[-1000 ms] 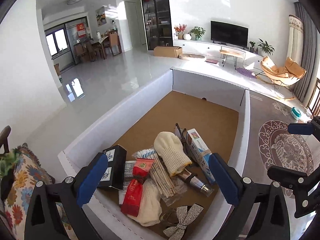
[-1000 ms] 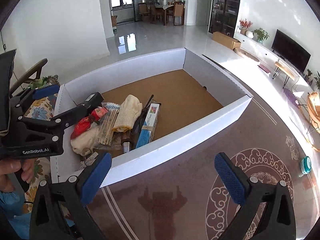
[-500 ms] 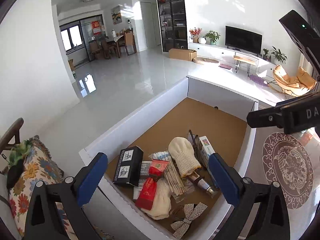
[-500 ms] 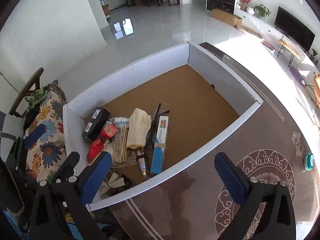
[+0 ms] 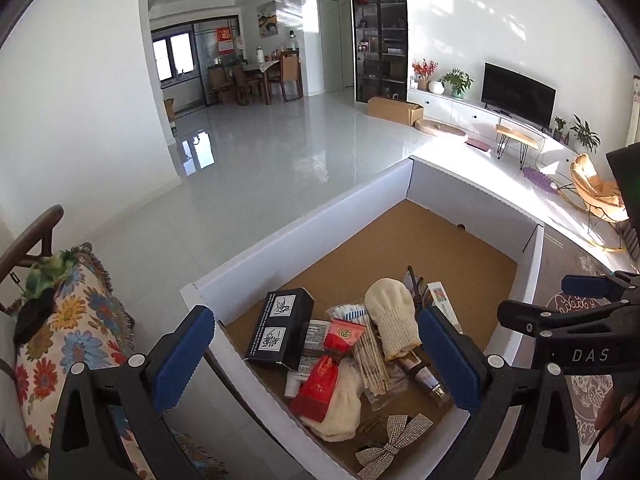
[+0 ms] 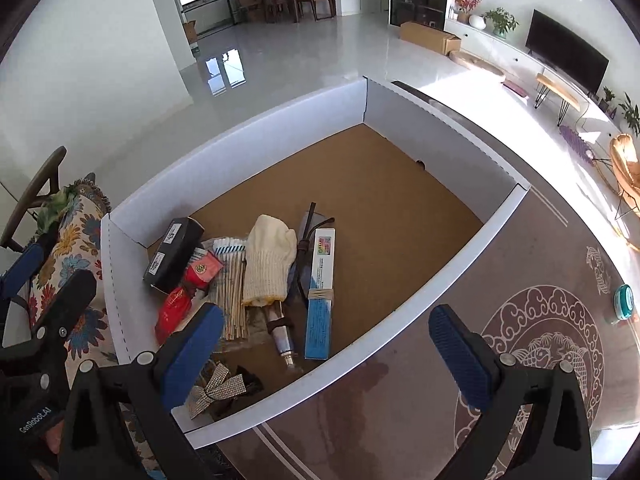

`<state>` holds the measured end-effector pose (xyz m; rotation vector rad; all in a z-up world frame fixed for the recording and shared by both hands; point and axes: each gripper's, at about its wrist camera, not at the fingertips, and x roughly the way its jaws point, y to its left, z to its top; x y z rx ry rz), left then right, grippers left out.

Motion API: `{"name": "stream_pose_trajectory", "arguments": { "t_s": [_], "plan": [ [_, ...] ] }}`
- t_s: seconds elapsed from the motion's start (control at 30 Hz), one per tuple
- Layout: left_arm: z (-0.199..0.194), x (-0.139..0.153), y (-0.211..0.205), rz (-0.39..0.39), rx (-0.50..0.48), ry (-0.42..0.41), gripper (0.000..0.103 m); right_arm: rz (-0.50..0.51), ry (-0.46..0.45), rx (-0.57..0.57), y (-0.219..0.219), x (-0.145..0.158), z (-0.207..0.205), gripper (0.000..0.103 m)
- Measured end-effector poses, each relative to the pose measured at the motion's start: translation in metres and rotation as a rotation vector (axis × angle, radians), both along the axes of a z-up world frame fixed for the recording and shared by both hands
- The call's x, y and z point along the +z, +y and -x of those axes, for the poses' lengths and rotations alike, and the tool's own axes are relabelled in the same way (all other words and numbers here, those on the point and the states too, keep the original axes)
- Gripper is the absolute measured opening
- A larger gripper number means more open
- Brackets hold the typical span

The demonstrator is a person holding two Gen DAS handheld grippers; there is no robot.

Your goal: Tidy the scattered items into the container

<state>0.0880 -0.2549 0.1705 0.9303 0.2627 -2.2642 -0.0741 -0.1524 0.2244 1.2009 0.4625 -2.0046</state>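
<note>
A white-walled box (image 5: 304,232) (image 6: 248,116) with a brown floor holds a pile at its near end: a black box (image 5: 280,328) (image 6: 172,252), a red packet (image 5: 324,376) (image 6: 176,308), a cream knitted mitten (image 5: 392,320) (image 6: 268,260), a blue-and-white carton (image 6: 320,296), a bundle of sticks (image 6: 234,300), a small bottle (image 6: 282,336) and a sparkly bow (image 5: 394,442) (image 6: 218,390). My left gripper (image 5: 316,360) hangs open above the pile with nothing between its fingers. My right gripper (image 6: 326,352) is open and empty over the box's near wall. A teal round tin (image 6: 623,300) lies on the rug outside the box.
The box sits on a patterned brown rug (image 6: 540,344). A chair with a floral cushion (image 5: 60,320) (image 6: 72,240) stands left of it. A hand grips the right gripper's handle (image 5: 612,412). Shiny white floor (image 5: 280,152), a TV unit (image 5: 516,96) and a cardboard carton (image 5: 394,110) lie beyond.
Both grippers have risen and pulled back from the box, staying open. The left gripper, which reached over the pile a second ago, now sits at the left edge of the right wrist view.
</note>
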Motion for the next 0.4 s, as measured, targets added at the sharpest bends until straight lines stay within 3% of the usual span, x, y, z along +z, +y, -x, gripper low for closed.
{"name": "stream_pose_trajectory", "arguments": {
  "t_s": [0.17,0.3,0.4],
  "plan": [
    [0.0044,-0.003,0.0001,-0.023,-0.017,-0.009,0.103,0.029,0.024,-0.002,0.0007,0.01,0.0007,0.103],
    [0.0009,-0.0021,-0.001,-0.083,-0.049,0.045,0.103,0.019,0.032,-0.005,0.0013,0.0084,0.0012,0.103],
    [-0.0017,0.0,0.002,-0.066,-0.042,0.064,0.103,0.018,0.031,-0.013,0.0027,0.008,0.003,0.103]
  ]
}}
